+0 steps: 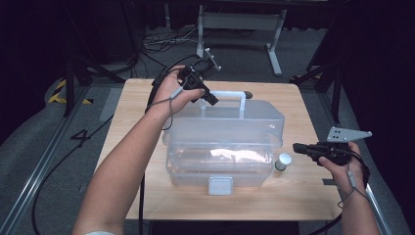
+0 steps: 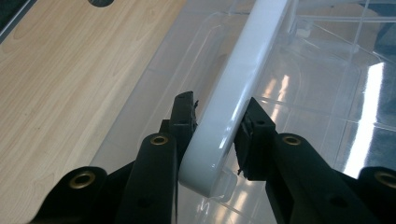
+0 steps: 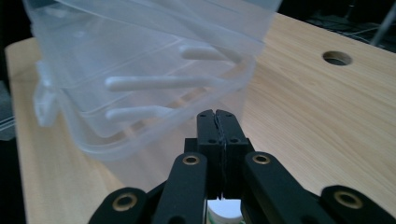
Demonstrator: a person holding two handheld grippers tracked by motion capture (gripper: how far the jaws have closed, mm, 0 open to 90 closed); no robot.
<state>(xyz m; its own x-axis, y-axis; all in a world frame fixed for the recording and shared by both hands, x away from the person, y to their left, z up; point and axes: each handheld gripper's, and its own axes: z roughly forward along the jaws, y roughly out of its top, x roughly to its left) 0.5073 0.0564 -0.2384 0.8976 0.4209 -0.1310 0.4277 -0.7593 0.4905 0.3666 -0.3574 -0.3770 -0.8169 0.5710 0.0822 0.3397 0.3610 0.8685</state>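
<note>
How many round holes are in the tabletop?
2. One hole sits at the far edge behind the box, right of its handle. Another hole shows in the left gripper view, by the handle's other end. The box may hide more.

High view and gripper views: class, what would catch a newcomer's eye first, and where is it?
The big clear plastic box in the middle of the wooden table stands out first. At its far side, the left tongs are clamped on its white handle. The right tongs are shut and empty at the box's right, just above a small white-capped jar.
</note>
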